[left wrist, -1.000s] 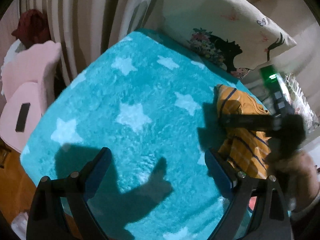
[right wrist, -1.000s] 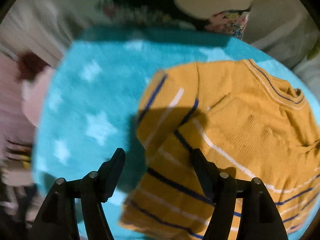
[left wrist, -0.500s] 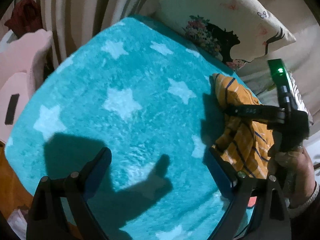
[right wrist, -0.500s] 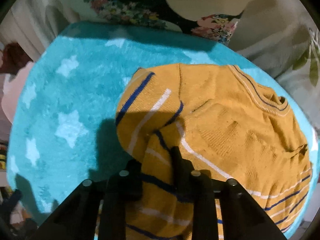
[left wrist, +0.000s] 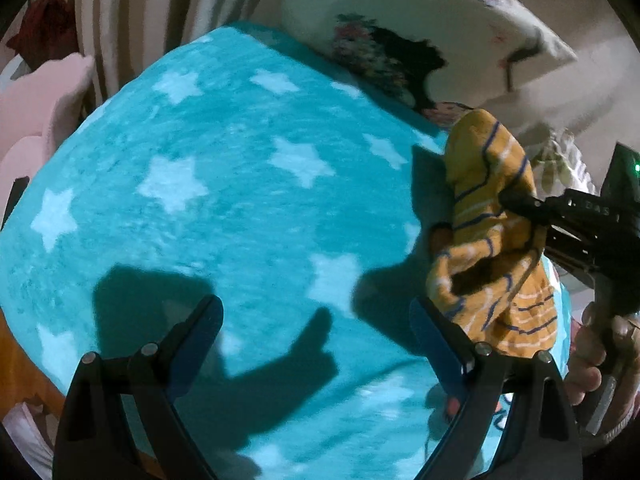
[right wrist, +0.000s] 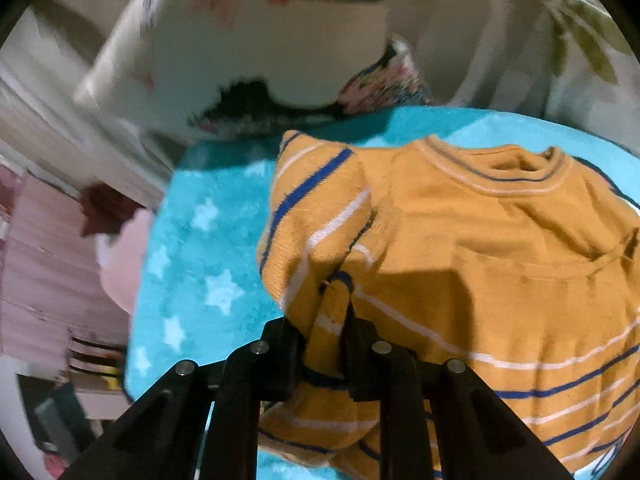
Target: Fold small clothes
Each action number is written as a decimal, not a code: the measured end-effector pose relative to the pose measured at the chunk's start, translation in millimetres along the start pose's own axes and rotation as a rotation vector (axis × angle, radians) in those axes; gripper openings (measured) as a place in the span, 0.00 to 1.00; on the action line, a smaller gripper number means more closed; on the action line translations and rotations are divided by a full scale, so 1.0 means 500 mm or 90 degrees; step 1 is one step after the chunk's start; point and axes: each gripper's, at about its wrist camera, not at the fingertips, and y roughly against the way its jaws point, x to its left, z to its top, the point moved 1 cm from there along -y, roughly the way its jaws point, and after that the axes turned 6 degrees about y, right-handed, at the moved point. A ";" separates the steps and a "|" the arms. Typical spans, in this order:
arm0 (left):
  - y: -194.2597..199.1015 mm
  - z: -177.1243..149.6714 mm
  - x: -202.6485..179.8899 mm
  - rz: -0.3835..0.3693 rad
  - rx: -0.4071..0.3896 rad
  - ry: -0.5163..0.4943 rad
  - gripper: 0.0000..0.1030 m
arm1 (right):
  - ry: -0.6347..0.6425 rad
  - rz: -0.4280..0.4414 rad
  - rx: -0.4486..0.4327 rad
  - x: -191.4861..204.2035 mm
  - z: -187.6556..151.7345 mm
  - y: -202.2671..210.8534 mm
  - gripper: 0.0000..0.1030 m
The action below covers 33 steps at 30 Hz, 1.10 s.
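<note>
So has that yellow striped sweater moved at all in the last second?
Yes. The sweater, flat on the star blanket before, is now pulled up off it, bunched in the just-closed jaws of the right gripper.

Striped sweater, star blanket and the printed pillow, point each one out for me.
striped sweater [right wrist: 500,248], right wrist view, on its plain orange chest.
star blanket [left wrist: 248,184], left wrist view, on bare teal pile between stars.
printed pillow [left wrist: 452,12], left wrist view, on its pale upper face.

Left gripper [left wrist: 316,344]: black frame, blue finger pads [left wrist: 202,338], silver screws; right gripper [right wrist: 324,316]: all black, silver screws, green light on its body.
</note>
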 end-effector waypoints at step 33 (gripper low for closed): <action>-0.067 -0.205 -0.401 -0.031 0.050 -0.112 0.91 | -0.130 0.092 -0.154 -0.518 -0.154 0.440 0.31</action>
